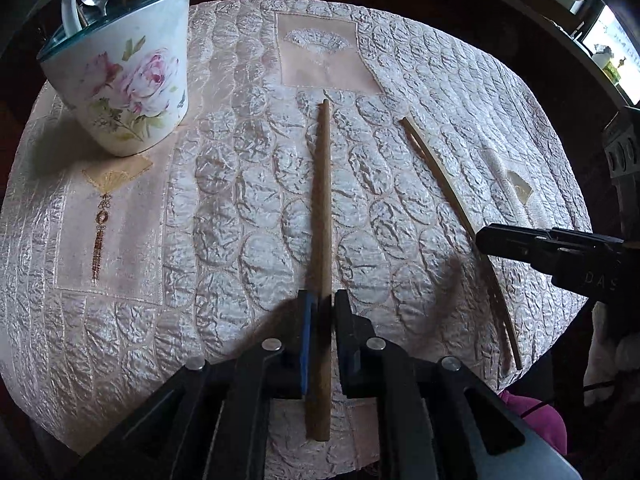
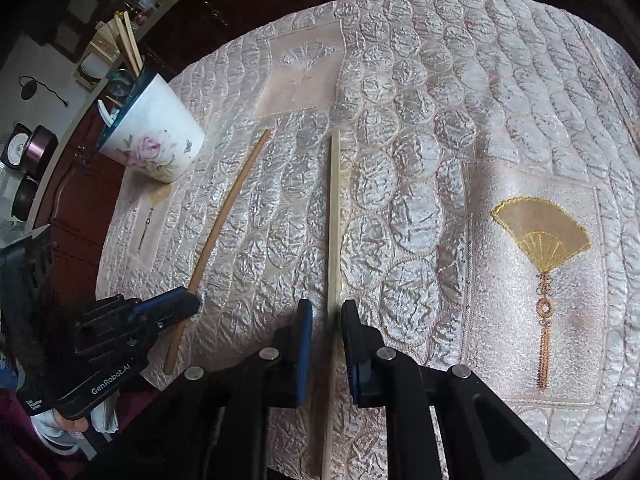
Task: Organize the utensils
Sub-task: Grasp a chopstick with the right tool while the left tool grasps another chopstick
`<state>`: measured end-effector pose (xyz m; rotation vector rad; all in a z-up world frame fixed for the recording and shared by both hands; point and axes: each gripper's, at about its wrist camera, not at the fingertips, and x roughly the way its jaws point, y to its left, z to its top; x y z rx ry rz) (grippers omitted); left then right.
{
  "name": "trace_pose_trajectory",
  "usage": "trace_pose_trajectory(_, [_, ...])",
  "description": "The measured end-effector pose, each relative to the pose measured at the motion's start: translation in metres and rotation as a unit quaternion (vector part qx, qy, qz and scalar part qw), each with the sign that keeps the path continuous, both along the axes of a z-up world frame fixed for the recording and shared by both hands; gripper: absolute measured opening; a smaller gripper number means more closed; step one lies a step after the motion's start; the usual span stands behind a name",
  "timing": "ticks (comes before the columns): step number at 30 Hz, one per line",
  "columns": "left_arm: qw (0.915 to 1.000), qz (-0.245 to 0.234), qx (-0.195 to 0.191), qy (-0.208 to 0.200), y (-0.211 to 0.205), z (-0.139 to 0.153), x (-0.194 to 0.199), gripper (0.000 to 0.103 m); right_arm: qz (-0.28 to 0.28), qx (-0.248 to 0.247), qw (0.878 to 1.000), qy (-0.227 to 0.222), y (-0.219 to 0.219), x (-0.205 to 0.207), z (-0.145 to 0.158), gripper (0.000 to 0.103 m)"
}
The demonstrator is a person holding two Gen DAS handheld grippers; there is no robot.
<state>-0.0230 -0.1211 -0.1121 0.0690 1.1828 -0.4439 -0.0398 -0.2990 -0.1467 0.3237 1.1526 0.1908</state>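
Observation:
A brown chopstick (image 1: 322,200) lies on the quilted cloth, running straight away from my left gripper (image 1: 322,300). Its near part sits between the jaws with a thin gap on the blue-pad side, so the gripper is open around it. A pale, thinner chopstick (image 2: 334,208) lies to its right, between the jaws of my right gripper (image 2: 326,308), with space on both sides: open. Each gripper shows in the other view, the left gripper (image 2: 176,304) over the brown chopstick (image 2: 224,224) and the right gripper (image 1: 486,240) over the pale chopstick (image 1: 436,176). A floral cup (image 1: 132,80) at the far left holds spoons and chopsticks.
The table is round and covered by a pale quilted cloth (image 1: 224,184) with an embroidered gold fan (image 2: 540,236) on the right. Its near edge is just below the grippers. Dark wooden furniture (image 2: 76,184) stands beyond the cup (image 2: 156,136). A gloved hand (image 2: 100,416) holds the left gripper.

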Motion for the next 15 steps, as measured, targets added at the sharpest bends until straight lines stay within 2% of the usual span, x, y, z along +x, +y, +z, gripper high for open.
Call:
trace_pose_trajectory(2, [1.0000, 0.004, 0.000, -0.008, 0.001, 0.007, -0.006, 0.039, 0.002, -0.009, 1.000, -0.009, -0.002, 0.004, 0.005, 0.026])
trace_pose_trajectory(4, [0.9998, 0.009, -0.004, -0.018, 0.002, 0.013, -0.004, 0.048, -0.001, -0.013, 1.000, -0.016, -0.002, 0.007, 0.012, 0.032])
trace_pose_trajectory(7, [0.9994, 0.014, -0.003, -0.033, 0.003, 0.022, -0.001, 0.050, -0.005, -0.013, 1.000, -0.021, -0.003, 0.014, 0.015, 0.040])
trace_pose_trajectory(11, [0.9991, 0.018, 0.003, -0.038, 0.004, 0.027, 0.009, 0.051, -0.008, -0.011, 1.000, -0.027, -0.002, 0.020, 0.015, 0.041])
trace_pose_trajectory(15, [0.9989, 0.018, 0.005, -0.042, 0.002, 0.024, 0.020, 0.051, -0.014, -0.030, 0.998, -0.044, -0.002, 0.020, 0.020, 0.043])
